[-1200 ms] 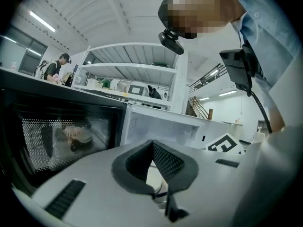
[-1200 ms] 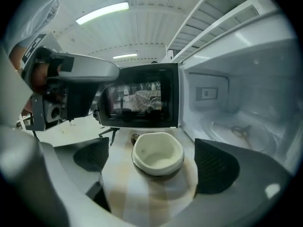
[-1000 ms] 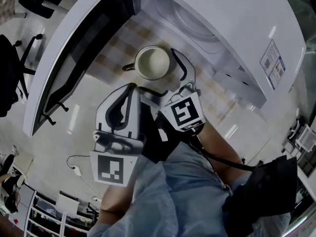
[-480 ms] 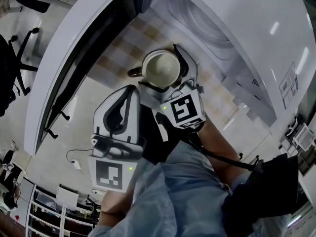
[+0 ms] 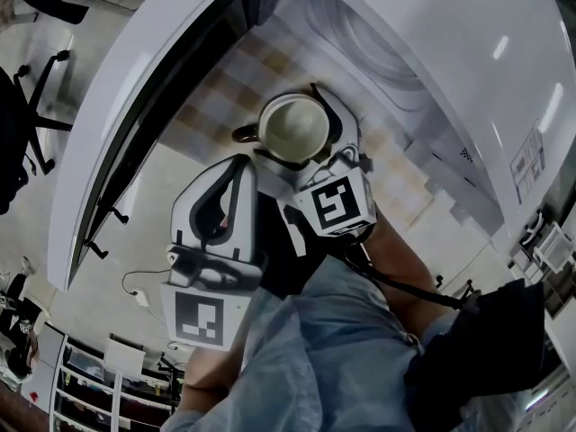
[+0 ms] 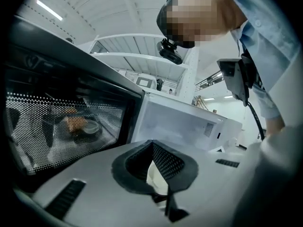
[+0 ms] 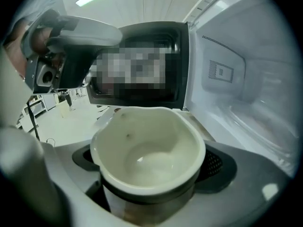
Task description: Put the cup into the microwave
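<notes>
closed right hand-held gripper (image 7: 152,174) round cup (image 5: 293,126), upper centre, free a second earlier; ready for microwave (image 5: 432,61); kept left hand-held gripper (image 5: 238,165) narrow, empty.

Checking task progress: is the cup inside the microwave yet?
Out: the cup, clamped in the right gripper, is over the checkered surface before the open microwave.

cup (image 5: 293,127): cream inside, darker outer wall, empty, upright, handle (image 5: 241,133) toward the door side, clamped between the right-hand jaws at the cavity mouth | microwave (image 5: 432,70): white body, door (image 5: 144,115) swung wide open at left with dark perforated window, pale cavity (image 5: 360,34) exposed
</notes>
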The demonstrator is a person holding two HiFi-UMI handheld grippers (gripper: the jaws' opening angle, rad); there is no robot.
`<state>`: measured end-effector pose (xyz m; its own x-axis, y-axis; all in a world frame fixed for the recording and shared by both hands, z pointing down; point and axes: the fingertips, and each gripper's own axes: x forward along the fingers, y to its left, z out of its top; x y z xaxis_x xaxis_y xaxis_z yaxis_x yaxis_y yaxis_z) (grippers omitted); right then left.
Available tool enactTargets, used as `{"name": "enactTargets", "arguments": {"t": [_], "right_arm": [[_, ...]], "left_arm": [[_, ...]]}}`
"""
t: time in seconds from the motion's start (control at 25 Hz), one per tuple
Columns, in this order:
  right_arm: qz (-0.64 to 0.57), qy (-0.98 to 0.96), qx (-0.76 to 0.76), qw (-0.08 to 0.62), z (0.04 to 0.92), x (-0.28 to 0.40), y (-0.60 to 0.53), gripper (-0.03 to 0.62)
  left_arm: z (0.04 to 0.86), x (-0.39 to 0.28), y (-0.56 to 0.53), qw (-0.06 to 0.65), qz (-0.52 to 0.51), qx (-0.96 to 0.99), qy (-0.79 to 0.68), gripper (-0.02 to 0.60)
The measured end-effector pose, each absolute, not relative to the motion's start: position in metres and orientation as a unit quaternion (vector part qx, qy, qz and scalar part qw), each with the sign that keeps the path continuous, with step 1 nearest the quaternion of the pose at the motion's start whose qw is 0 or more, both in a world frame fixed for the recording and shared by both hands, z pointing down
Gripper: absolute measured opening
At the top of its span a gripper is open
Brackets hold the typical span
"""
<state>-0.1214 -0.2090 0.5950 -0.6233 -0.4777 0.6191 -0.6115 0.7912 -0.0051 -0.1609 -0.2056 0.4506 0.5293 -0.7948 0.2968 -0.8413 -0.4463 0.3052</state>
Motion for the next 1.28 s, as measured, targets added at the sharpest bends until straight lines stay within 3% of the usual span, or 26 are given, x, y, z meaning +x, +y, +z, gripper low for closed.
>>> {"name": "enactTargets", "arguments": {"t": [1.28], "right_arm": [[0.119,-0.863,0.422,0.252,0.517,-0.075,-0.270,0.549]], "left_arm": [[0.407,-0.118,-0.237,0.182,0.063,0.889,-0.415,0.005]]}}
